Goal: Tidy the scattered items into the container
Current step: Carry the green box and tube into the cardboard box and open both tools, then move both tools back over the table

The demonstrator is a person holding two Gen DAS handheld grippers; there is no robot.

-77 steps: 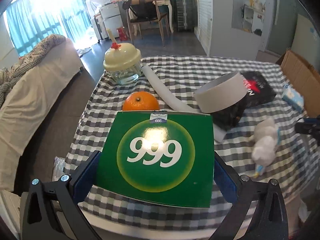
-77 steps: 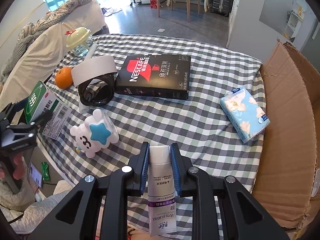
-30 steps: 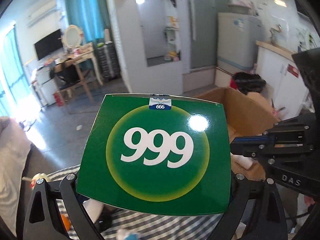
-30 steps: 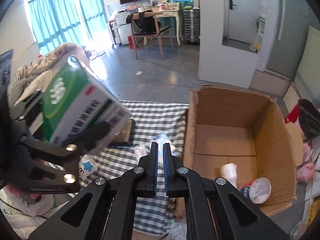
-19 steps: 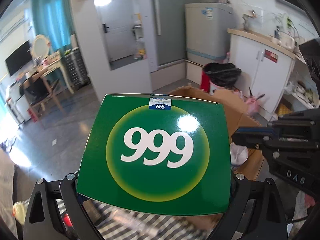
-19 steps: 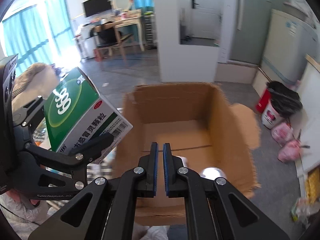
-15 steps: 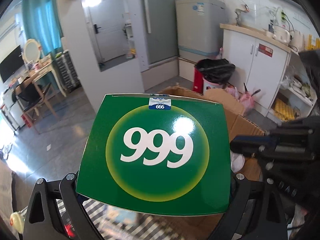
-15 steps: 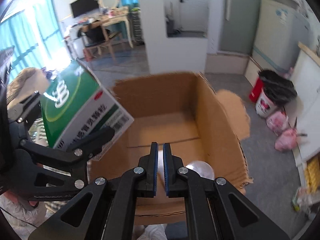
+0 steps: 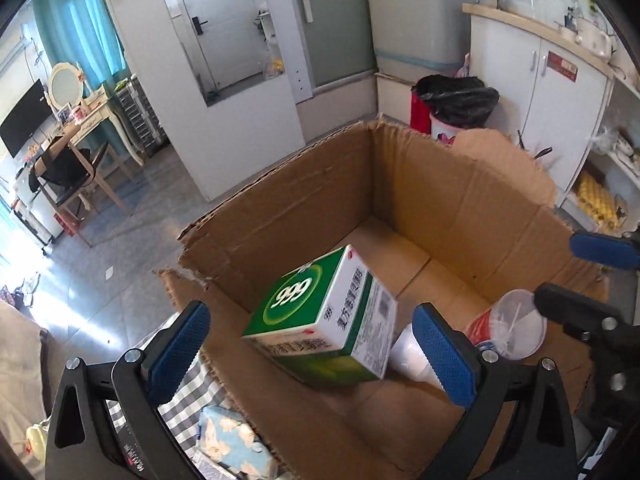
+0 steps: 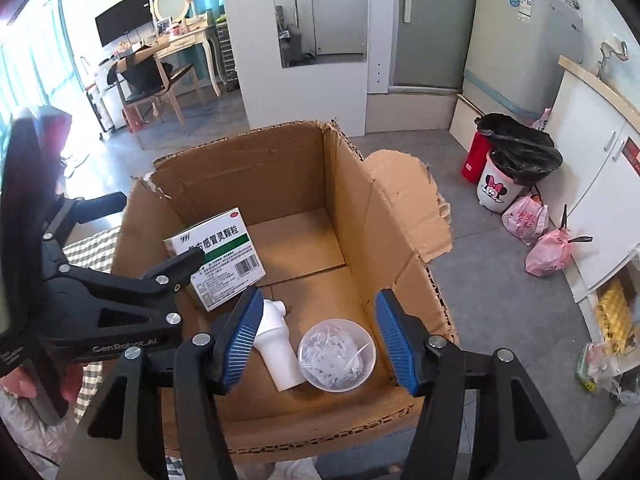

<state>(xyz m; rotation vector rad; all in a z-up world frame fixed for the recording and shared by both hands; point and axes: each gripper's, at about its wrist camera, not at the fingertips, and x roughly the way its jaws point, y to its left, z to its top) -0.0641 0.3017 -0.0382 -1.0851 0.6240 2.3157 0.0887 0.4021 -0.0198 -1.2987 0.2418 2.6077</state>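
A brown cardboard box [image 9: 460, 184] stands open below both grippers; it also shows in the right wrist view [image 10: 280, 160]. The green and white 999 medicine box [image 9: 324, 320] lies tilted inside it, free of my fingers, and shows in the right wrist view [image 10: 216, 256]. A white tube [image 10: 276, 344] and a clear plastic cup [image 10: 338, 356] lie on the box floor. My left gripper [image 9: 312, 352] is open and empty above the box's near wall. My right gripper [image 10: 316, 340] is open and empty over the tube and cup.
A blue floral tissue pack [image 9: 232, 444] lies on the checked tablecloth [image 9: 184, 412] beside the box. A black-bagged bin [image 10: 512, 168] and pink bags [image 10: 536, 232] stand on the floor to the right, by white cabinets [image 10: 592, 184].
My left gripper has opened and the 999 box has dropped into the cardboard box. My right gripper, shut half a second ago, is now open. The tube it held earlier lies in the box.
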